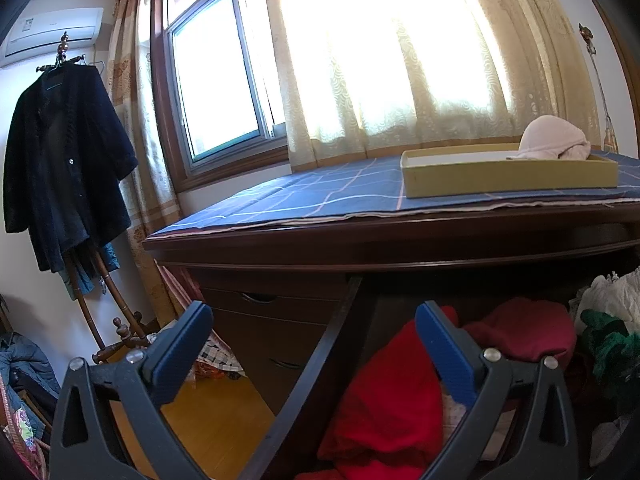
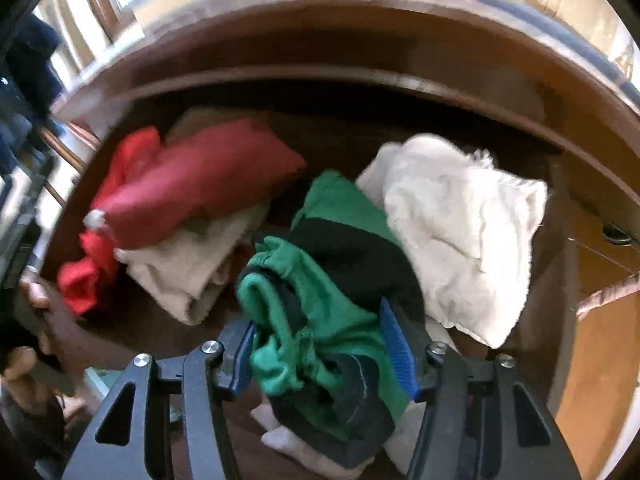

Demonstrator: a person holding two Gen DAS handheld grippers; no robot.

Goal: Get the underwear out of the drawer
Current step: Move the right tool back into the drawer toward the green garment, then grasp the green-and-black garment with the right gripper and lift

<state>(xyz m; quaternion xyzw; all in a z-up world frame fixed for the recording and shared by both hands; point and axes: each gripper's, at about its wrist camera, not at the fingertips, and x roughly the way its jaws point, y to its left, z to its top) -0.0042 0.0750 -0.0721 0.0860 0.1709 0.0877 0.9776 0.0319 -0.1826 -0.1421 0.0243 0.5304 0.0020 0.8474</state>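
While pointing into the open dark wooden drawer (image 2: 136,316):
Right gripper (image 2: 320,344): pressing both blue pads on crumpled green-and-black underwear (image 2: 320,304).
Left gripper (image 1: 316,344): hanging released, straddling the drawer's side wall.

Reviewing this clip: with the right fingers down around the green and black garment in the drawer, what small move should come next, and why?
Probably finish closing the right gripper on the green and black underwear. The bunched cloth already sits between its blue fingers, but whether they pinch it firmly is unclear. Lifting comes after. The tray on the desk already holds a pale garment.
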